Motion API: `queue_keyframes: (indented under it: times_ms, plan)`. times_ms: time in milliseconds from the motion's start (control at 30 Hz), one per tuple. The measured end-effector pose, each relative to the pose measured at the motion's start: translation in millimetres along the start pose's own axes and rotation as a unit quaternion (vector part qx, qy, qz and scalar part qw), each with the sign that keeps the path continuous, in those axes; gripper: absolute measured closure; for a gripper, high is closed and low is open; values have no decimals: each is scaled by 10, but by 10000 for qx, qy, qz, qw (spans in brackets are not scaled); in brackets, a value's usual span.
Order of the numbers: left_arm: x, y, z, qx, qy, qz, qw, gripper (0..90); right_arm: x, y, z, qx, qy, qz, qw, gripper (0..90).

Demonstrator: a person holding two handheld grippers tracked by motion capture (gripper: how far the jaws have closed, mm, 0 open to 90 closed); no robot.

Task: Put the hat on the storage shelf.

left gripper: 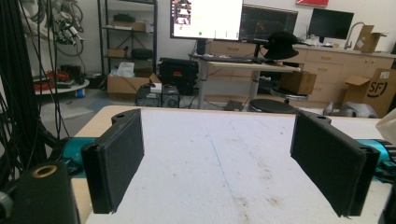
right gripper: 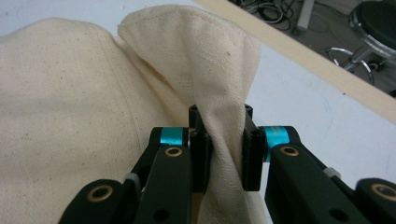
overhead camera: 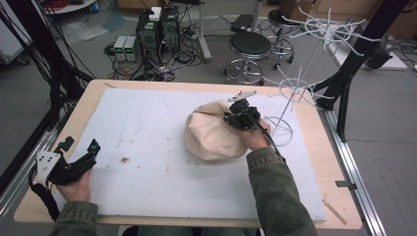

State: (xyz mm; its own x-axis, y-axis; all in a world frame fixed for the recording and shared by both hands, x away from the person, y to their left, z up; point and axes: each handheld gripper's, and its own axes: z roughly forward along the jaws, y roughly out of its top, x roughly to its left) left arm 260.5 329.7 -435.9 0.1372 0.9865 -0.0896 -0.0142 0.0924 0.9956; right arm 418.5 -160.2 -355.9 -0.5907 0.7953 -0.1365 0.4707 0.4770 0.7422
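A cream cloth hat (overhead camera: 212, 133) lies crumpled on the white foam mat (overhead camera: 147, 152), right of the middle. My right gripper (overhead camera: 235, 117) is at the hat's far right edge, shut on a pinched fold of its cloth. In the right gripper view the fold of the hat (right gripper: 219, 84) rises between the two black pads (right gripper: 201, 158), squeezed tight, with the right gripper (right gripper: 225, 156) just above the mat. My left gripper (overhead camera: 78, 150) rests low at the mat's near left corner. Its jaws stand wide open with nothing between them, left gripper (left gripper: 231, 170).
A white wire rack (overhead camera: 300, 83) stands on the table's far right, close behind my right hand. Stools (overhead camera: 250, 46), computer boxes (overhead camera: 157, 29) and cables sit on the floor beyond the table. The wooden table edge (overhead camera: 324, 162) borders the mat.
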Motion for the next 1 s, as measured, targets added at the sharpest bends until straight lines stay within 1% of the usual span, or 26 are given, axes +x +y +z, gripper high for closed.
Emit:
queue_keyframes:
  times_ms: [167,367,467,567,633,667,700,833,967,1000]
  plan:
    - [6,0,-1,-9,10,-28,10000,177,1,14,-102,-229,-62,56,9997,783]
    - [0,-1,4,-17,-1,-41,10000,177,-15,-31,-210,-465,-135,222,9986,782]
    - [-3,-2,6,-8,-9,-28,10000,177,-28,-50,-228,-491,-115,288,9983,782]
    - [-8,-3,10,-10,-13,-22,10000,177,-36,-69,-253,-548,-165,322,9978,781]
    - [-10,-4,13,-9,-14,-28,10000,177,-43,-80,-289,-626,-192,384,9971,781]
    - [-10,-4,13,-9,-13,-29,10000,177,-47,-85,-328,-721,-231,430,9962,781]
    - [-11,-4,14,-10,-16,-32,10000,177,-47,-85,-328,-721,-231,430,9962,781]
    - [-14,-4,14,3,-26,-20,10000,177,-43,-74,-434,-967,-309,498,9936,780]
    - [-15,-4,16,14,-26,-10,10000,177,-8,-56,-554,-1203,-268,599,9906,779]
    - [-16,-4,16,14,-30,-8,10000,177,1,-52,-577,-1267,-263,585,9899,778]
